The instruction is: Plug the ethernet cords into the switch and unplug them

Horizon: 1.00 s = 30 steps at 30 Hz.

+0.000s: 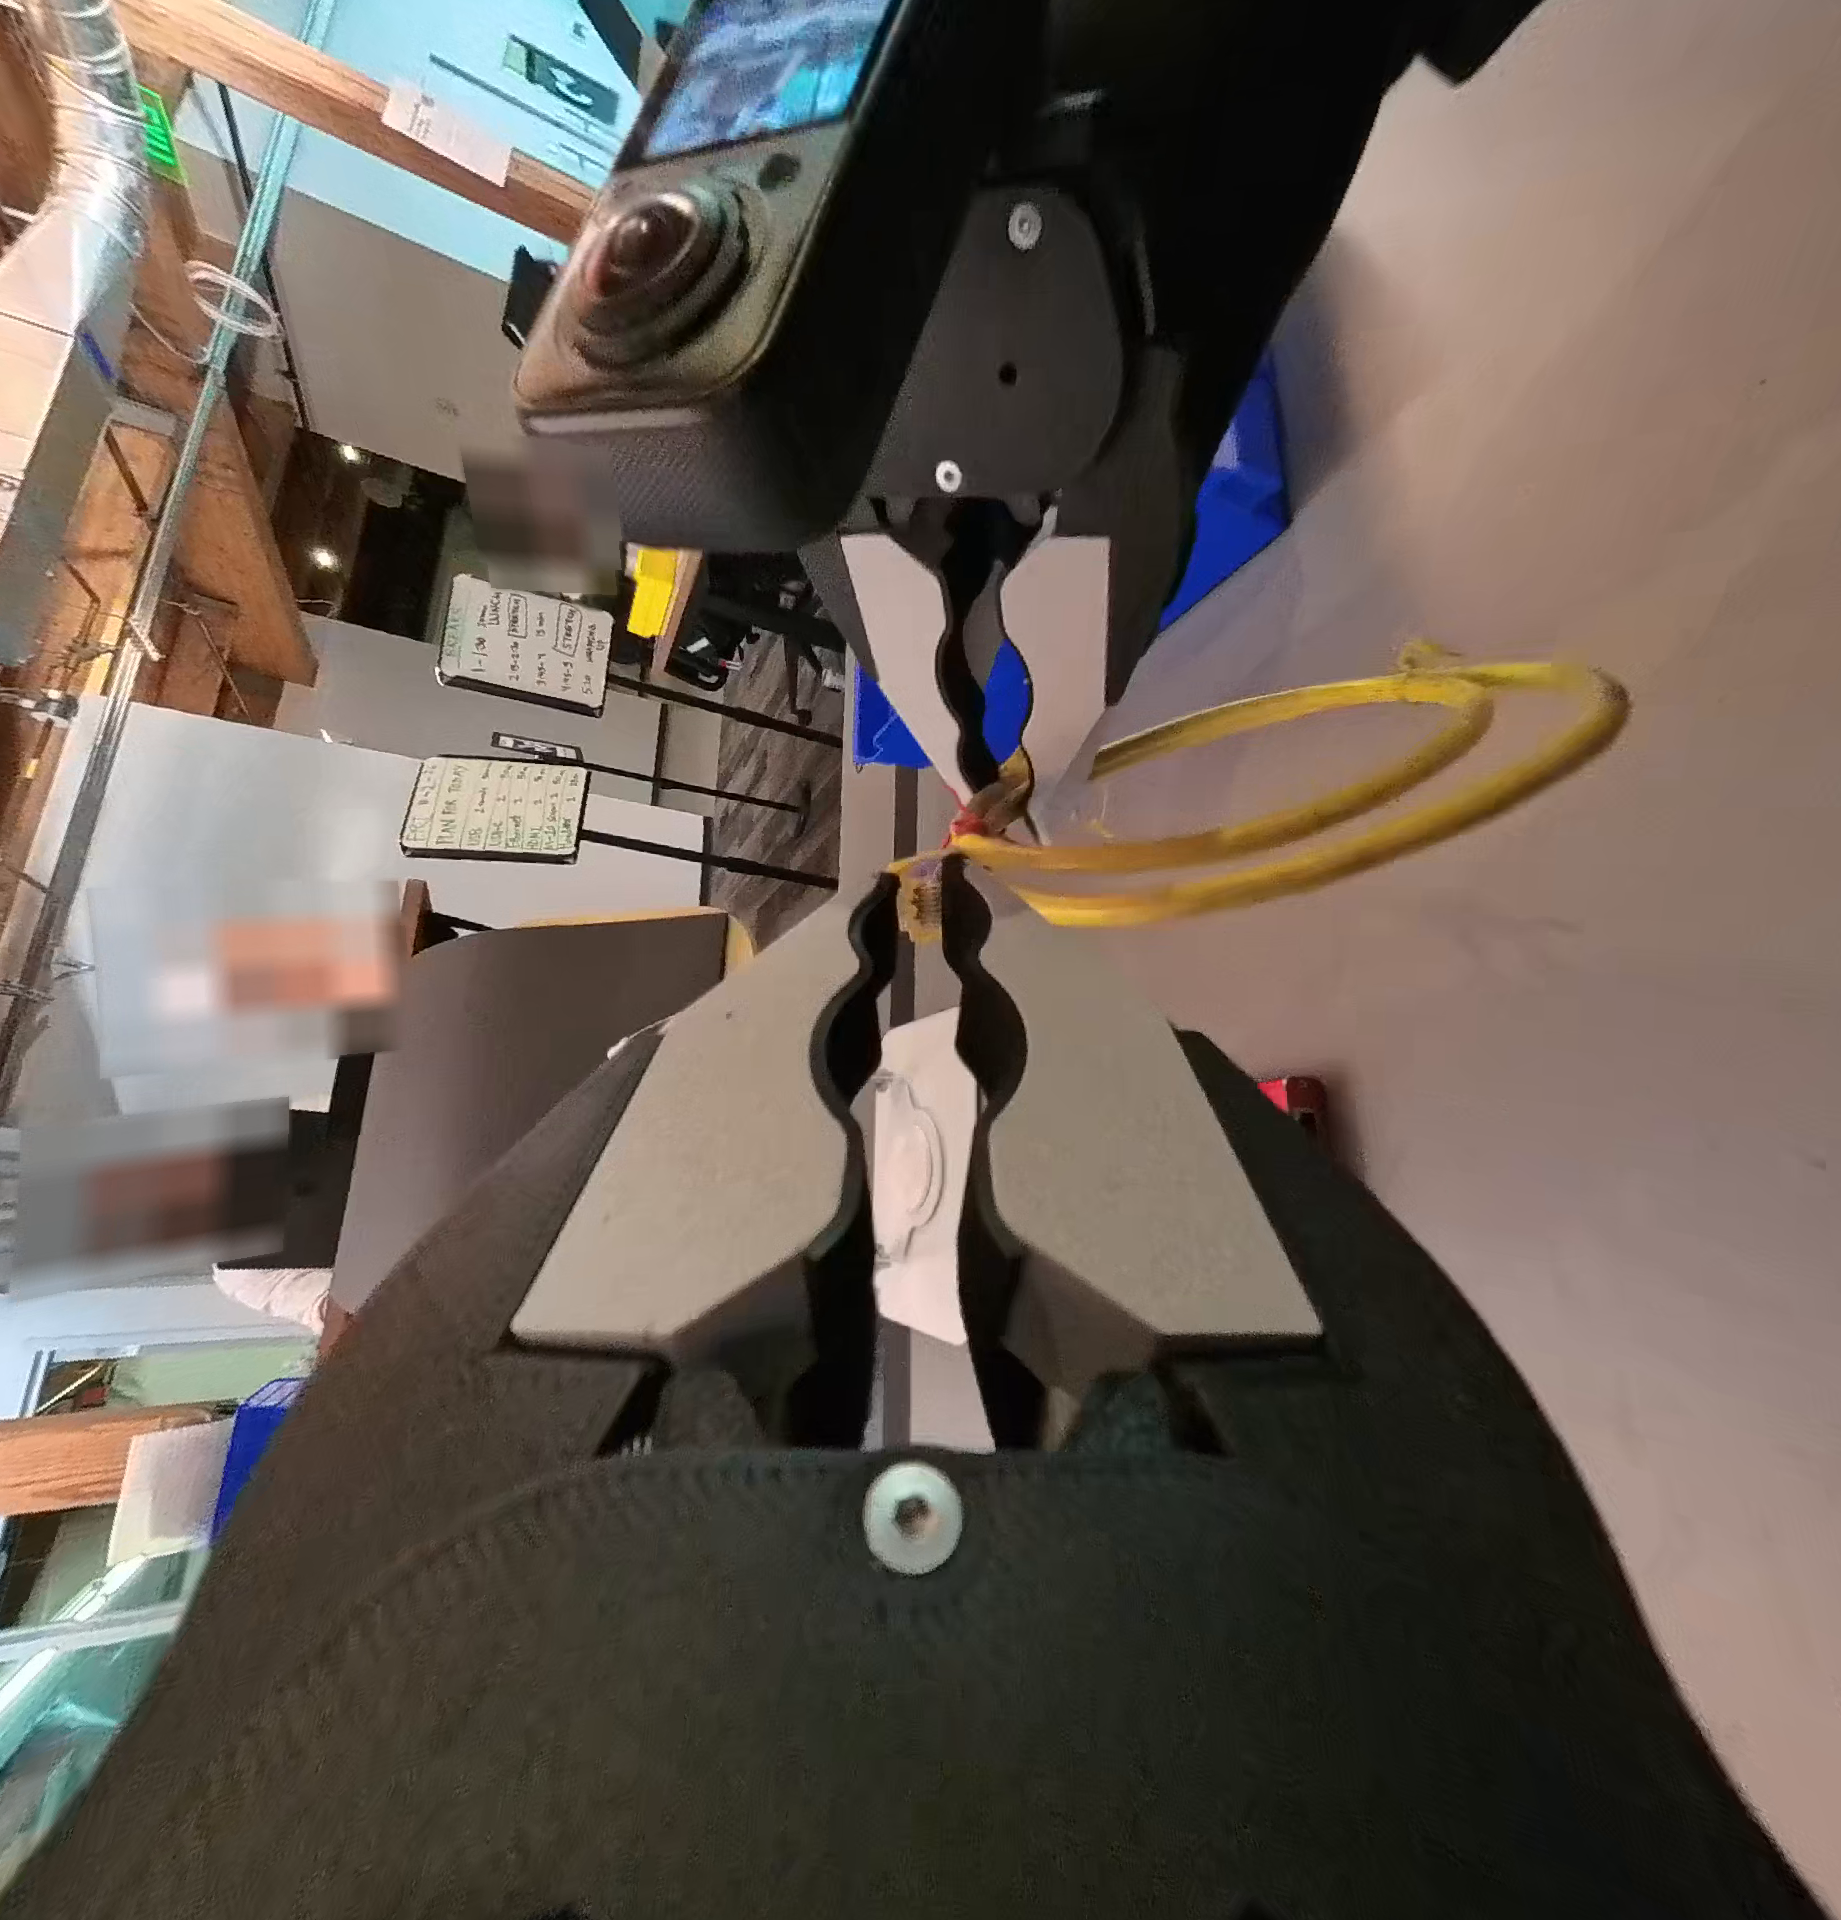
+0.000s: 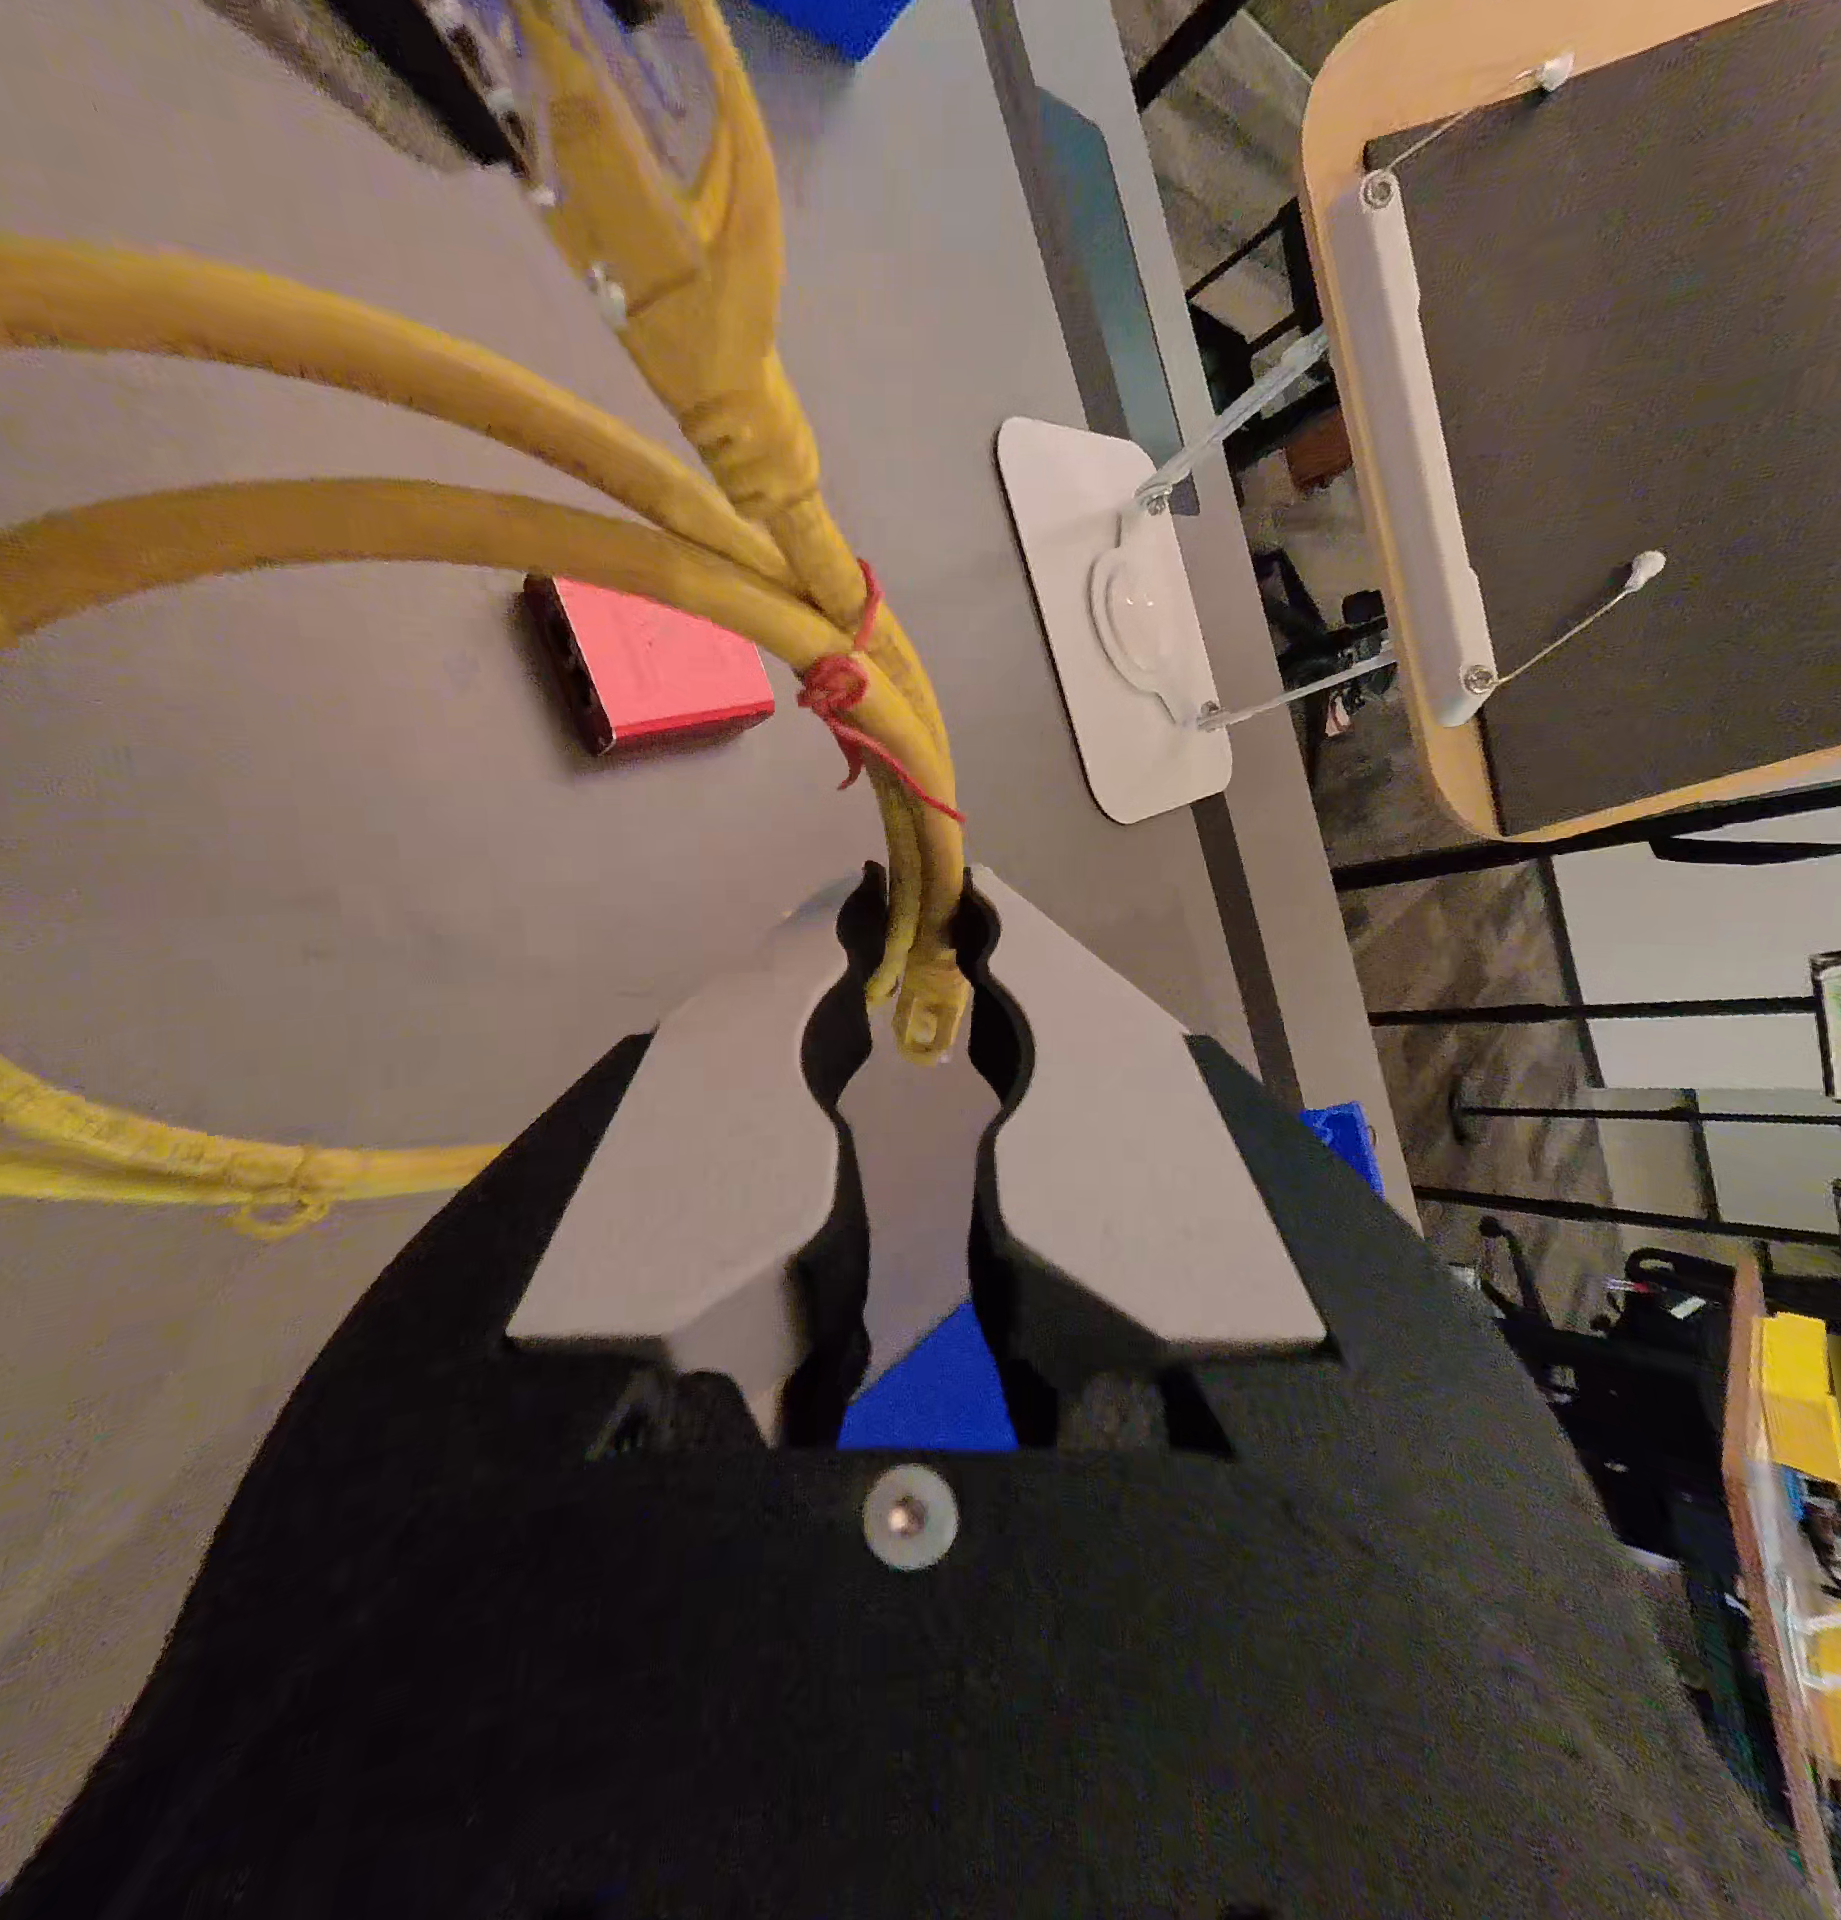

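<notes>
Grey tabletop fills the foreground, its edge running beside a patterned grey carpet. A rounded wooden board with a dark panel stands beyond the edge. Whiteboards on black stands sit farther back. Wooden beams and a silver duct cross the ceiling; blue bins rest nearby.

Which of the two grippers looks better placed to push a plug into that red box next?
Probably the left gripper: it pinches a plug at its tips. The right gripper grips the yellow cord bundle near its red tie. The red box lies apart.
</notes>
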Each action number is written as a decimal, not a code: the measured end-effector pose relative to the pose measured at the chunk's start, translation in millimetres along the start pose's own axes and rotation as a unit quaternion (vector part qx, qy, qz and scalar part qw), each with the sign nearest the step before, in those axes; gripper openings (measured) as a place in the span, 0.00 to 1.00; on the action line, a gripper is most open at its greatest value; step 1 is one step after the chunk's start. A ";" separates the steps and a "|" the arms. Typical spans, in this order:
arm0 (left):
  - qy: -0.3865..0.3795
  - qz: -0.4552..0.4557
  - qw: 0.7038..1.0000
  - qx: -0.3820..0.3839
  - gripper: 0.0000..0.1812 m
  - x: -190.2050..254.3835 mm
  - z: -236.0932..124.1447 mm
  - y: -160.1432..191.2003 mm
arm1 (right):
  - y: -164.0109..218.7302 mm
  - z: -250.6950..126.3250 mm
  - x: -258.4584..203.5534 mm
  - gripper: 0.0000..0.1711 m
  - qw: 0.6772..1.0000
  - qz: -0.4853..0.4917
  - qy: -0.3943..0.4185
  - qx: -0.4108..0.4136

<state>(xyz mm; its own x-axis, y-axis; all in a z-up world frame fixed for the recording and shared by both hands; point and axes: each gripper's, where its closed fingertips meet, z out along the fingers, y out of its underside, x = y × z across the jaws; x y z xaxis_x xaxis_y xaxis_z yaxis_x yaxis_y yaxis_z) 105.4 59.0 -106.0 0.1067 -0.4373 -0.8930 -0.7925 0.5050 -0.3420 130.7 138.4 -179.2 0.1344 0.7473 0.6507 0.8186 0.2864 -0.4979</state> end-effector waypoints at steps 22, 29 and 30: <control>0.021 0.014 1.000 0.006 0.03 12.3 2.9 0.8 | -61.4 -24.2 -27.2 0.02 0.984 -0.149 -0.016 0.099; 0.030 0.005 0.999 0.030 0.04 7.1 -3.7 -4.1 | -62.0 -38.3 -31.7 0.11 0.977 -0.039 -0.130 0.164; 0.030 0.011 0.999 0.033 0.04 7.6 -4.6 -4.6 | -59.0 -40.5 -31.3 0.16 0.974 -0.017 -0.156 0.164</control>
<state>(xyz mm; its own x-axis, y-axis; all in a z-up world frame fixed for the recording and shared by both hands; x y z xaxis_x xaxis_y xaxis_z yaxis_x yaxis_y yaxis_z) 107.0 49.9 -109.9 0.0520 -0.4688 -0.8818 -0.7527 0.5619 -0.3431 100.7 73.8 -147.0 -0.1079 0.8645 0.4908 0.5901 0.4530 -0.6682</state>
